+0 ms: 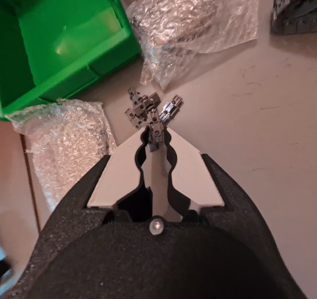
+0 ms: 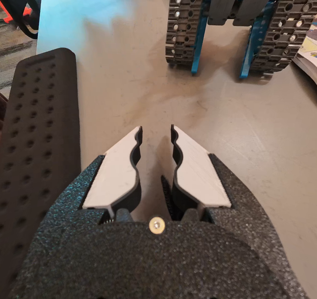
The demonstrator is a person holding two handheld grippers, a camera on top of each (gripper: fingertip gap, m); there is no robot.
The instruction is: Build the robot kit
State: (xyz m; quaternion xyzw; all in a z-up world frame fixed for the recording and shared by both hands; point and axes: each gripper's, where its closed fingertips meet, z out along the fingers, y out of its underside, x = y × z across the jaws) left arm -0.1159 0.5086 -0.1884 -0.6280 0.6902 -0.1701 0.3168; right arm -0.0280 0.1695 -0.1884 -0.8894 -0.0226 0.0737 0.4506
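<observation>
Several grey plastic links [image 1: 147, 112] hang bunched in the closed left tool [image 1: 155, 129], with the green bin [image 1: 51, 50] at ten o'clock above the tabletop [image 1: 240, 119], while the right tool [image 2: 156, 127] gapes empty, its nearest thing the tracked vehicle [image 2: 240, 25] at one o'clock.

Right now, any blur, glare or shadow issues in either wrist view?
Left wrist view: the green bin and plastic bags are motion-blurred, with a glare patch on the bin floor; the grey track links clamped in the left gripper are sharper. Right wrist view: mostly sharp; bluish light washes the table's far left; the open right gripper and tracked vehicle cast soft shadows.
</observation>
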